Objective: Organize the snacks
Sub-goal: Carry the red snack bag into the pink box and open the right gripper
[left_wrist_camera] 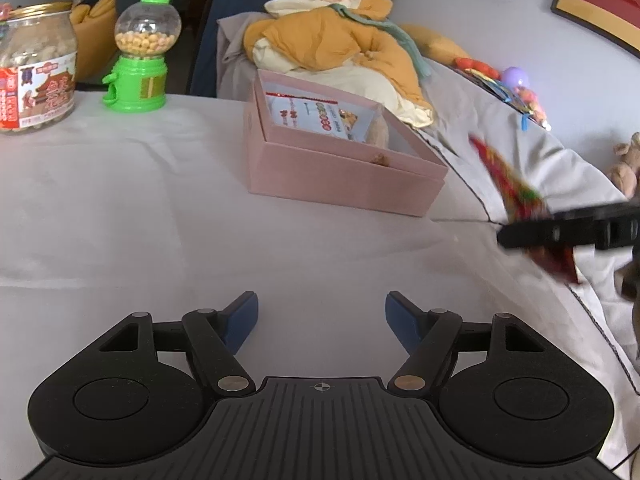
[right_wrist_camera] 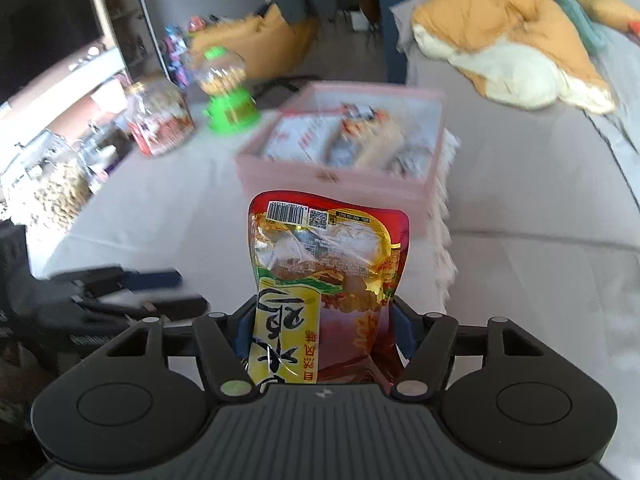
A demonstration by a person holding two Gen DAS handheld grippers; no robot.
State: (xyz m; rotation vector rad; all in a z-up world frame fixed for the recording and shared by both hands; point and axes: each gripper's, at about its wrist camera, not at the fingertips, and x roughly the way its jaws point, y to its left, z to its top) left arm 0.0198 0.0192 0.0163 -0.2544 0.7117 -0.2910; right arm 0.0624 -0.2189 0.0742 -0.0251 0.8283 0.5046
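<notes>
Pink cardboard formed the open box (left_wrist_camera: 344,168) in the left wrist view, sitting on the white-covered tabletop (left_wrist_camera: 120,208) toward its far edge, with a printed packet lying inside. A clear jar of snacks (left_wrist_camera: 36,76) and a green candy dispenser (left_wrist_camera: 140,56) stood at the far left corner. The left claw (left_wrist_camera: 322,320) hovered over bare cloth, its blue pads spread wide with nothing between them. At the right edge the right claw (left_wrist_camera: 568,228) showed blurred, gripping the red snack pouch (left_wrist_camera: 508,180).

From the right wrist view, the right claw (right_wrist_camera: 322,332) pinched the snack pouch (right_wrist_camera: 328,264) by its lower part, pads against both sides, the pouch standing upright above the tabletop (right_wrist_camera: 520,300). The box (right_wrist_camera: 344,160) lay just beyond it, blurred, with several packets inside.
</notes>
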